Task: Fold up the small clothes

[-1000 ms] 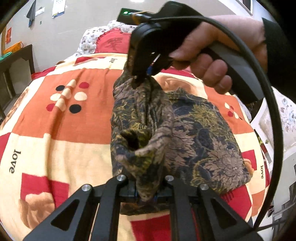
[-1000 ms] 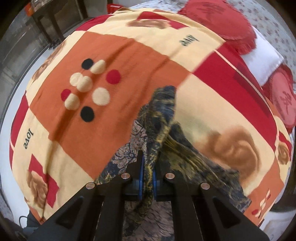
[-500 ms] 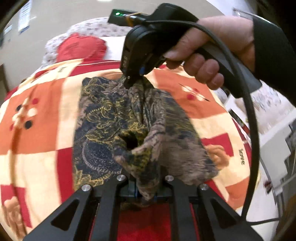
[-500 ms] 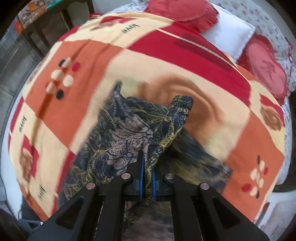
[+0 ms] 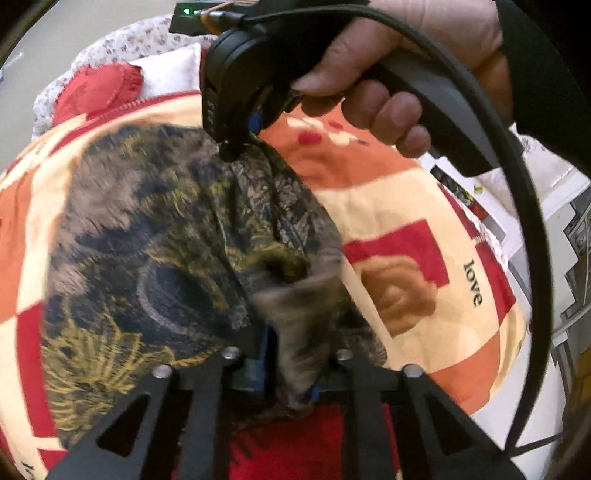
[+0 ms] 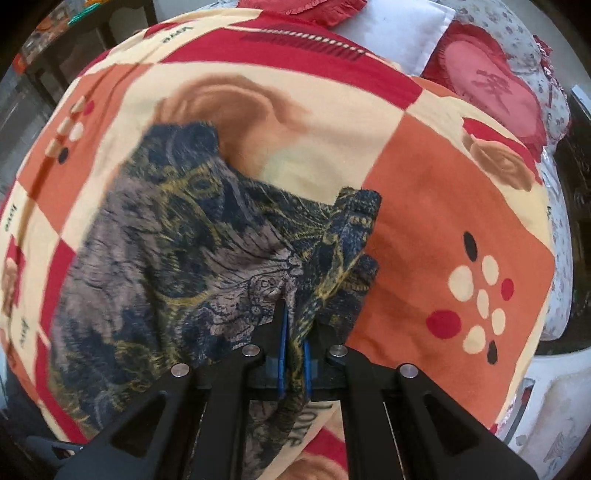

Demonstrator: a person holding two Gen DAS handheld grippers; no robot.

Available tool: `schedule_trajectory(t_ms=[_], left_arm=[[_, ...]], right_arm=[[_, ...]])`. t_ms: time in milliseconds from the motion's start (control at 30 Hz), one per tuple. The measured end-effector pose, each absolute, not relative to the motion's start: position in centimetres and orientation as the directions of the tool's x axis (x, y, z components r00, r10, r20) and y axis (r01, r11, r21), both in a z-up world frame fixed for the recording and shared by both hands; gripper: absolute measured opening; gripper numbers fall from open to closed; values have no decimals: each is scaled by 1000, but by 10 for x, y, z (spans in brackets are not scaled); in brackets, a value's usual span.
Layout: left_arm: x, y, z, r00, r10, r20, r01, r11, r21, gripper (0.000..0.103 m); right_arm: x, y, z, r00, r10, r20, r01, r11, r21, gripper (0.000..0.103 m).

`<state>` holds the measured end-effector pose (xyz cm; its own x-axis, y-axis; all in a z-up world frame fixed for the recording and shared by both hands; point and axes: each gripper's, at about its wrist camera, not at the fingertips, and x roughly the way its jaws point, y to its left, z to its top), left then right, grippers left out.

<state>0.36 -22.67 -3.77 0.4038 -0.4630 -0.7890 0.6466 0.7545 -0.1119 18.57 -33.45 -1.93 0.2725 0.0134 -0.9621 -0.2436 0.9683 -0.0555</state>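
A dark patterned garment (image 5: 155, 258) in navy, brown and gold hangs over a red, orange and cream blanket (image 5: 388, 206). My left gripper (image 5: 291, 373) is shut on one bunched corner of it. My right gripper (image 5: 236, 144), seen in the left wrist view held by a hand, is shut on another corner. In the right wrist view the right gripper (image 6: 293, 354) pinches a fold of the garment (image 6: 166, 266), which spreads out to the left above the blanket (image 6: 443, 206).
Red heart-shaped pillows (image 6: 495, 99) and a white pillow (image 6: 413, 33) lie at the head of the bed. A dark table (image 6: 74, 40) stands beyond the bed's far left. The bed's edge and white furniture (image 5: 546, 206) lie at the right.
Both grippers have swung the held garment round over the bed. The cloth has opened from a hanging bunch into a wider sheet spreading to the left.
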Motion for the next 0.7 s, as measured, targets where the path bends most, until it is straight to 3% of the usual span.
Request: schedule_trajectory(t_ms=[33,100,200,333,400,500,600,700], left_arm=[[-1,-227,-37,409,-478,-777,662,742,-107,34],[-8,-225,-34,382,-506,-773,692,711,-124,44],[-17,-203,-20,355,-551,-756,711,684,-165,46],[-19,-147,9,458,-549,-699,667,732,-138,66],[-12,-126,18,544,-519,-659,621,778,-100,71],[15,-112,13,575,-470,-670,545,831,-115,68],[35,-116,-21,528,-374,-763,498,864,-79,24],[35,-114,-42,519,-373,-769,510,857,-71,23]], right_arm=[[184,-336,-24,286,14,-958,-235,970,-56,10],[178,-342,-22,327,43,-944,-205,978,-27,14],[158,-357,-1,414,88,-906,-135,990,35,15],[105,-378,38,569,142,-810,-45,989,141,20],[71,-368,47,608,177,-774,-82,984,161,20],[22,-330,40,639,229,-734,-189,972,139,20],[-13,-303,11,648,232,-726,-201,971,132,19],[-28,-288,-40,626,156,-764,-152,985,77,16]])
